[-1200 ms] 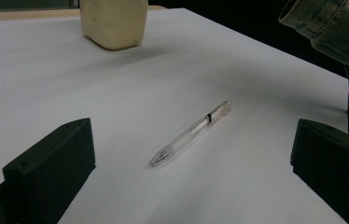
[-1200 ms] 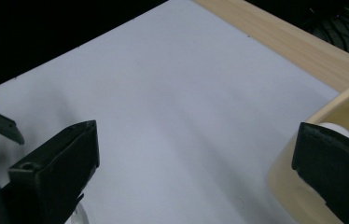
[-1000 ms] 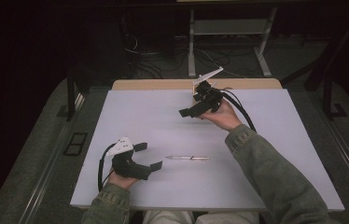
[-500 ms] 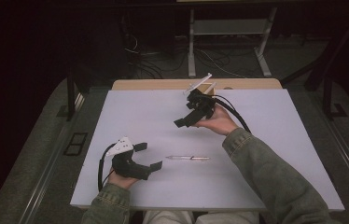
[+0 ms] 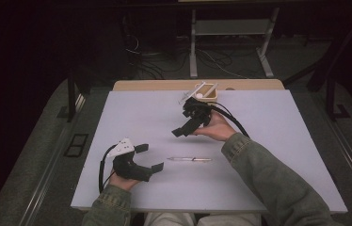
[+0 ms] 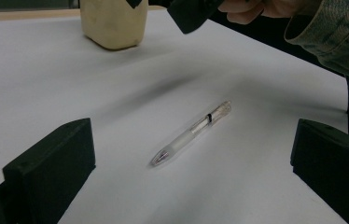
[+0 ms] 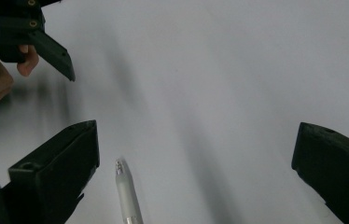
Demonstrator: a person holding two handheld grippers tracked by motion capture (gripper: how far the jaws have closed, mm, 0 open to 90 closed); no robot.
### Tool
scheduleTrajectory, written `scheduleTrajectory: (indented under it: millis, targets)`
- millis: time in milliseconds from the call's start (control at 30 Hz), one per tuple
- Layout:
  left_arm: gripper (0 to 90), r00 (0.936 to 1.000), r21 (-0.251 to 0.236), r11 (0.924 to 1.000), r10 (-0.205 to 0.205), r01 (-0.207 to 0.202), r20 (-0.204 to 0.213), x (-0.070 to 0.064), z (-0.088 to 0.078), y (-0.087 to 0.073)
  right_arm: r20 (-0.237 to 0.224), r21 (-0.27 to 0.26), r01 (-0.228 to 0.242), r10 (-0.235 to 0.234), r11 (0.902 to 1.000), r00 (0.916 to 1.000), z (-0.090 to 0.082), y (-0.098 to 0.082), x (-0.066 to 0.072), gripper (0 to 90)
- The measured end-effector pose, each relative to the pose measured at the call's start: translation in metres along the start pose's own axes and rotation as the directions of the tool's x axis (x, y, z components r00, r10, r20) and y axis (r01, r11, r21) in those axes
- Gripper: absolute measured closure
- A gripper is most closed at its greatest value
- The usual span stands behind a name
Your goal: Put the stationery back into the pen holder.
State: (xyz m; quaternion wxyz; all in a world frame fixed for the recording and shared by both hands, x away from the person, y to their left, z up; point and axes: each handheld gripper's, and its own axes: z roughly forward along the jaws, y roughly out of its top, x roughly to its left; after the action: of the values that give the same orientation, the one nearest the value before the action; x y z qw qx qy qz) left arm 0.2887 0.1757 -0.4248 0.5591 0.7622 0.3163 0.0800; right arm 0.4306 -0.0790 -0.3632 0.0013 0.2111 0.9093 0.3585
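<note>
**Two open tools flank a clear pen on a pale worktop**

The right tool (image 5: 182,130) hangs above the middle of the worktop (image 5: 277,141), released, its two blocky matte-black jaws spread wide and gripping nothing. It tips downward and toward the person, held in a hand whose forearm wears a faded denim sleeve (image 5: 277,183). Black cables loop from its rear. In the right gripper view the jaws frame bare white surface, with the pointed tip of the pen (image 7: 127,191) entering from the lower edge between them, nearer the jaw seen on the left.

The left tool (image 5: 148,159) sits low near the front left of the worktop, also released: its squared black jaws stand well apart with nothing between them. It carries a pale three-cornered plate on top and a dark cable curling round the wrist. In the left gripper view its jaws bracket the pen (image 6: 192,133) from a distance.

The pen (image 5: 190,160) lies flat on the worktop, between the two tools and touching neither. It is slim and cylindrical, with a translucent frosted barrel, a thin dark band partway along and a tapered tip.

Farther out, at the far edge, stands a small cream-coloured container (image 5: 206,92) with rounded corners and smooth sides; thin pale sticks lean out of it. The worktop itself is a smooth, matte white sheet.
</note>
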Motion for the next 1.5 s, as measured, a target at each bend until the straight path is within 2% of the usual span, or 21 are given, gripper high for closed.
scheduleTrajectory:
  millis: [300,633,1033,1100,1300,1500]
  targets:
    - [0.0,1.0000,0.000,1.0000,-0.001,0.001,0.002,0.000,-0.001,0.000,-0.034,0.066,0.041,-0.038,0.9970,0.9987,0.018,-0.005,0.009,0.4]
    - [0.0,1.0000,0.001,1.0000,-0.002,0.002,0.002,0.000,-0.001,0.000,-0.066,0.135,0.096,-0.088,0.9861,0.9940,0.035,-0.012,0.022,0.5]
    - [0.0,1.0000,0.002,1.0000,-0.001,0.001,0.002,0.000,-0.001,0.000,-0.096,0.186,0.128,-0.112,0.9741,0.9890,0.045,-0.022,0.030,0.5]
    - [0.0,1.0000,0.002,1.0000,-0.001,0.001,0.002,0.000,-0.001,0.000,-0.103,0.190,0.123,-0.105,0.9740,0.9891,0.047,-0.023,0.031,0.5]
    - [0.0,1.0000,0.002,1.0000,0.000,0.000,0.002,0.000,0.000,0.000,-0.114,0.214,0.145,-0.123,0.9660,0.9859,0.051,-0.026,0.036,0.5]
    - [0.0,1.0000,0.002,1.0000,0.000,0.000,0.002,0.000,0.000,0.000,-0.144,0.246,0.175,-0.143,0.9532,0.9792,0.054,-0.027,0.042,0.5]
